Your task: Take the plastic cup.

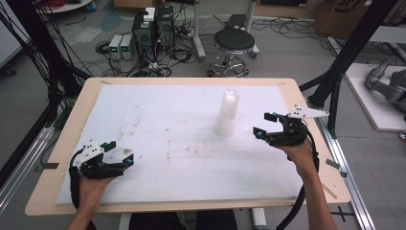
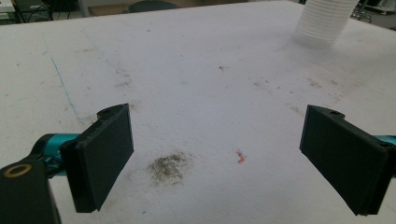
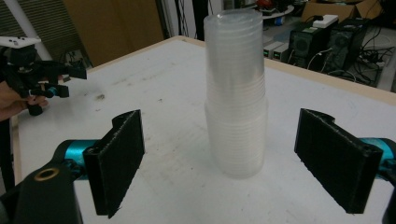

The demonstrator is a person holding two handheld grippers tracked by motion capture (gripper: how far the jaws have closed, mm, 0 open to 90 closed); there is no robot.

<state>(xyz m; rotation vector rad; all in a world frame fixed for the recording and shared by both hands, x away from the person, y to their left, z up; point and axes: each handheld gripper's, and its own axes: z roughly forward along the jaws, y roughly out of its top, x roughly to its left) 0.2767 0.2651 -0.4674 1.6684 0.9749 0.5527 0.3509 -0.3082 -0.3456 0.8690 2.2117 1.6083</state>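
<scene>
A tall stack of clear plastic cups (image 1: 228, 113) stands upside down on the white foam mat (image 1: 182, 143), right of centre. My right gripper (image 1: 266, 124) hovers just right of the stack, lifted off the mat, open, jaws aimed at it. In the right gripper view the stack (image 3: 236, 93) stands a little beyond and centred between the two black pads (image 3: 120, 161), untouched. My left gripper (image 1: 120, 152) rests low at the mat's near left, open, nothing between its pads (image 2: 105, 154). From the left gripper view the stack's base (image 2: 324, 21) sits far off at the top right.
The mat covers a wooden table (image 1: 62, 143) with its edges bare. A dark smudge (image 2: 168, 165) and an orange scrap (image 2: 241, 157) lie in front of the left gripper. Behind the table are a stool (image 1: 233, 43), computer cases (image 1: 152, 29) and cables.
</scene>
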